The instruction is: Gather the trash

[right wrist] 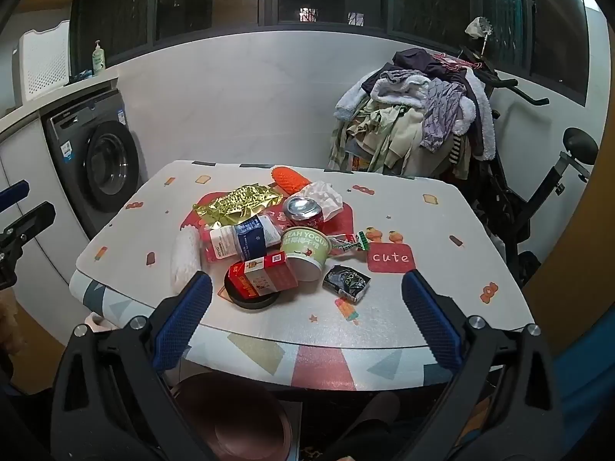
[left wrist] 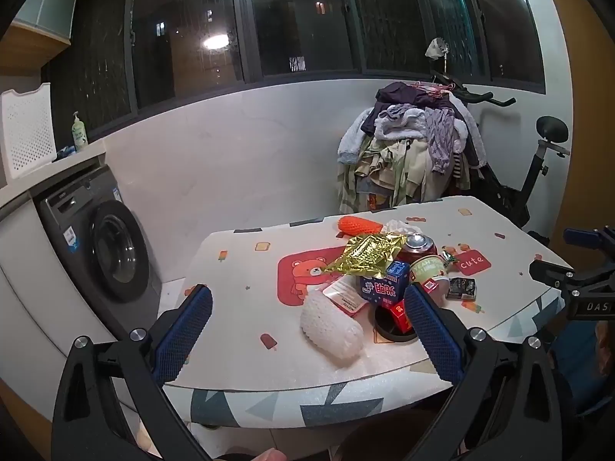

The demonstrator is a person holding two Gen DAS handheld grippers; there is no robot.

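Note:
A heap of trash lies on the patterned table (right wrist: 442, 230): a gold foil bag (right wrist: 238, 203), a red soda can (right wrist: 303, 213), a green yogurt cup (right wrist: 305, 251), a red carton (right wrist: 263, 276) on a black lid (right wrist: 251, 301), a dark crumpled wrapper (right wrist: 346, 282), a white tissue (right wrist: 323, 196) and a white foam net (left wrist: 330, 330). My left gripper (left wrist: 307, 330) is open and empty, at the table's near edge with the foam net between its fingers' span. My right gripper (right wrist: 307, 319) is open and empty, before the red carton and dark wrapper.
A washing machine (left wrist: 111, 249) stands to the left under a counter with a white basket (left wrist: 27, 126) and soap bottle (left wrist: 78, 134). A pile of clothes (right wrist: 415, 115) on an exercise bike (right wrist: 538, 192) stands behind the table. A brown bin (right wrist: 230, 418) sits below the table's front edge.

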